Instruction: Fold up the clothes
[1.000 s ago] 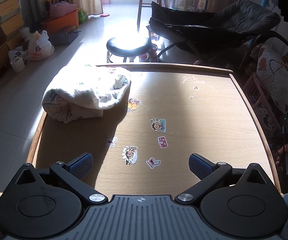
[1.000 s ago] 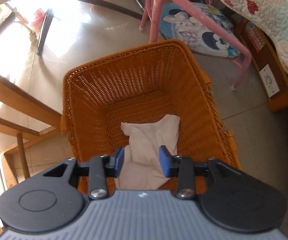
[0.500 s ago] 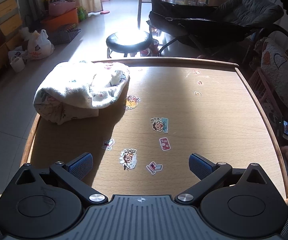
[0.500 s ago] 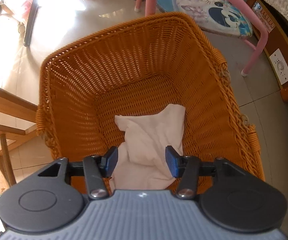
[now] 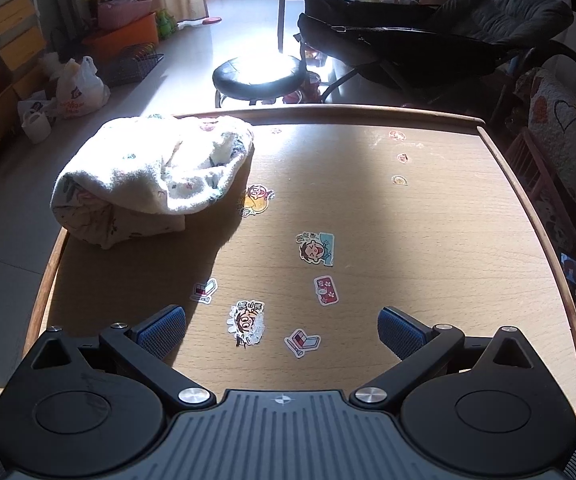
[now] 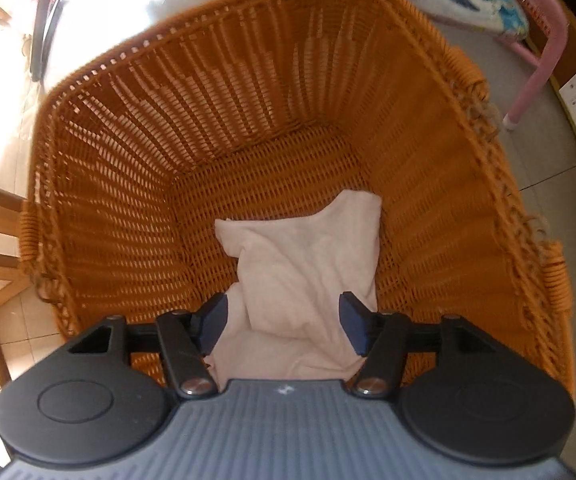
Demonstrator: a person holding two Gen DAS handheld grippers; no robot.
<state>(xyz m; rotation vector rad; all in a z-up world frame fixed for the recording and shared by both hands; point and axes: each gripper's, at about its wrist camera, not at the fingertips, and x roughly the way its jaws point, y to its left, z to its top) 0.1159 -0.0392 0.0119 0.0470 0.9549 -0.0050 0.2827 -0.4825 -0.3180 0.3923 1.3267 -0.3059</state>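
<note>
Wicker filled the right wrist view: an orange basket (image 6: 135, 184) on the floor, with one pale, crumpled garment (image 6: 308, 256) lying on its bottom near the closer wall. The right gripper (image 6: 283, 322) pointed steeply down into it, its jaws opening, the blue pads standing to either side of a raised fold of the cloth but not pressing on it — nothing was held.

The left gripper (image 5: 281, 330) hung wide open and empty over the wooden table (image 5: 428, 240), above the cartoon stickers (image 5: 315, 249). A bundle of patterned white clothing (image 5: 147, 176) sat at the table's far left corner.

The step in hand looked like picking the garment out of the basket. To do it well, the pads probably needed to straddle that central ridge of fabric and sink until the cloth sat well between them before closing — a shallow pinch on a loose fold could slip. Keeping clear of the near wicker wall mattered too, and lifting straight up would keep the cloth from snagging the weave.
</note>
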